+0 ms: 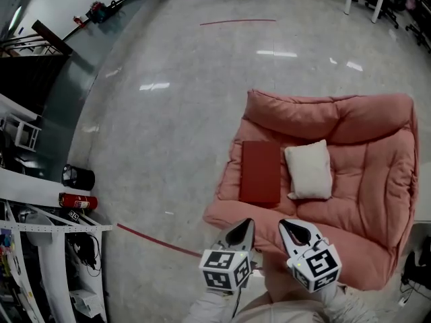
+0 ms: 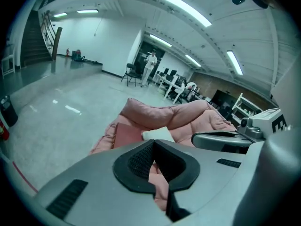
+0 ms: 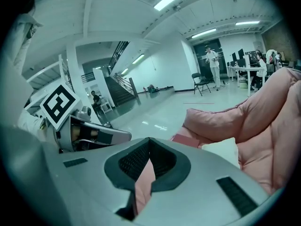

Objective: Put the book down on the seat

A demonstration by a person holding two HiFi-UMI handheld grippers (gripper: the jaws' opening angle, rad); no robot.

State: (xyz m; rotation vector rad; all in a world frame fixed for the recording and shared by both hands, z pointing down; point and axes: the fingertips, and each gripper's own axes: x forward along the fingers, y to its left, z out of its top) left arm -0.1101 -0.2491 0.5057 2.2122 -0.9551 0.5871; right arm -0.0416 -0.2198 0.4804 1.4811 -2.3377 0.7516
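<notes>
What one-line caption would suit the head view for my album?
Red book lies flat on the pink seat beside a white cushion; left gripper and right gripper hover before it, jaws shut, empty.

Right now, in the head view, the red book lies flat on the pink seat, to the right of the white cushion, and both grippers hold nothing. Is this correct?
Not quite. The head view shows the red book lying flat on the pink seat to the left of the white cushion, not to its right. The left gripper and the right gripper hold nothing.
</notes>
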